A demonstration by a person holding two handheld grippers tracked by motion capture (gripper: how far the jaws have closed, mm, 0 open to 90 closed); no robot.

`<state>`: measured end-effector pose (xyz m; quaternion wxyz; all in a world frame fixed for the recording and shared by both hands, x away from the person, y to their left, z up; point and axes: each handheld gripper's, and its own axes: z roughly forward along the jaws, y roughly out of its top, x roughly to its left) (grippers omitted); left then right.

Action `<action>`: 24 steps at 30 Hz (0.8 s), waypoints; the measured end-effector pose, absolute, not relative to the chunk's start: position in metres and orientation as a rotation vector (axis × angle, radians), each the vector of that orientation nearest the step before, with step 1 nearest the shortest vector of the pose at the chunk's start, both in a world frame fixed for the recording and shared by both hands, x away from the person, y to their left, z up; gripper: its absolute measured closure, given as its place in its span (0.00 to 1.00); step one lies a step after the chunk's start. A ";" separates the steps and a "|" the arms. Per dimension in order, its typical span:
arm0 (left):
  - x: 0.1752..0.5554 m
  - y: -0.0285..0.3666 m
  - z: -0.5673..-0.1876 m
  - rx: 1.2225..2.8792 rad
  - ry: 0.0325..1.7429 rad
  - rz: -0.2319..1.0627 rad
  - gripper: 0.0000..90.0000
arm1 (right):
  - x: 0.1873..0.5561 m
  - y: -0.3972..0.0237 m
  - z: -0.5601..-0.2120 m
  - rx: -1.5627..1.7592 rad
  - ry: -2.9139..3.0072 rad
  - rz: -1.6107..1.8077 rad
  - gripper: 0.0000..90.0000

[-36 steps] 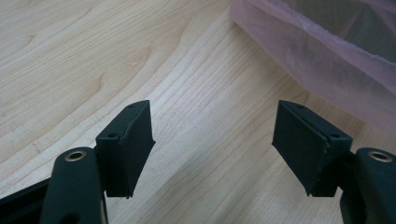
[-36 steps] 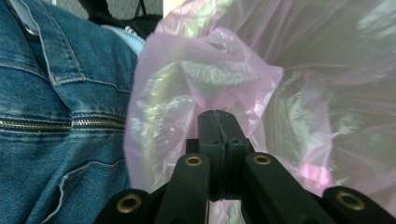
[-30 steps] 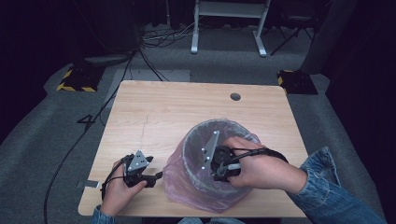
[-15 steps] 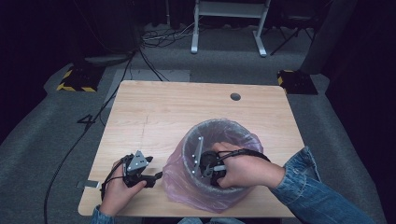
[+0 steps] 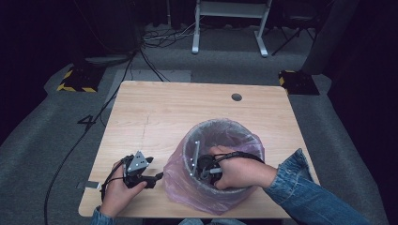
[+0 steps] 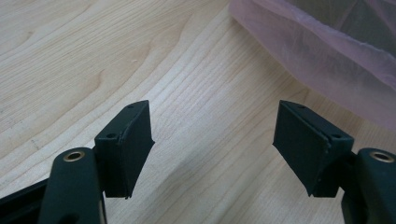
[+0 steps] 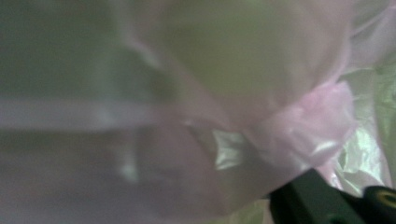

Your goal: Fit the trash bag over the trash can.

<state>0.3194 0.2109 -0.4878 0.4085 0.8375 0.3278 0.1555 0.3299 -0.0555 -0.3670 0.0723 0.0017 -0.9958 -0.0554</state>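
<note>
A round bin (image 5: 226, 125) lined with a thin pink bag (image 5: 180, 188) stands on the wooden table (image 5: 187, 108), near the front right. My right gripper (image 5: 206, 169) reaches down inside the bin, held by a hand in a denim sleeve. Its jaws have just been opening. In the right gripper view blurred pink bag film (image 7: 201, 116) lies close across the space between them, and the one jaw I see stands far off to the right. My left gripper (image 6: 215, 149) rests open on the table just left of the bag (image 6: 327, 56), with nothing between its fingers.
A small round hole (image 5: 236, 97) sits in the table near its far right edge. Bare wood stretches across the far and left parts. On the floor beyond lie cables, yellow-black blocks (image 5: 75, 80) and a white frame's legs (image 5: 230, 33).
The right hand and its gripper have sunk deeper into the bin and shifted toward its left side. The left hand has stayed where it was.
</note>
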 end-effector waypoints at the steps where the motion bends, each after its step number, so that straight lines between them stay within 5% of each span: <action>1: 0.320 0.211 -0.488 2.114 0.823 0.394 0.31 | 0.331 -0.057 -0.366 -0.005 -3.002 -0.178 0.69; 9: 0.319 0.212 -0.488 2.110 0.827 0.397 0.31 | 0.337 -0.074 -0.324 -0.099 -3.068 -0.436 0.48; 24: 0.313 0.218 -0.489 2.106 0.855 0.409 0.31 | 0.356 -0.126 -0.265 -0.324 -3.188 -0.698 0.45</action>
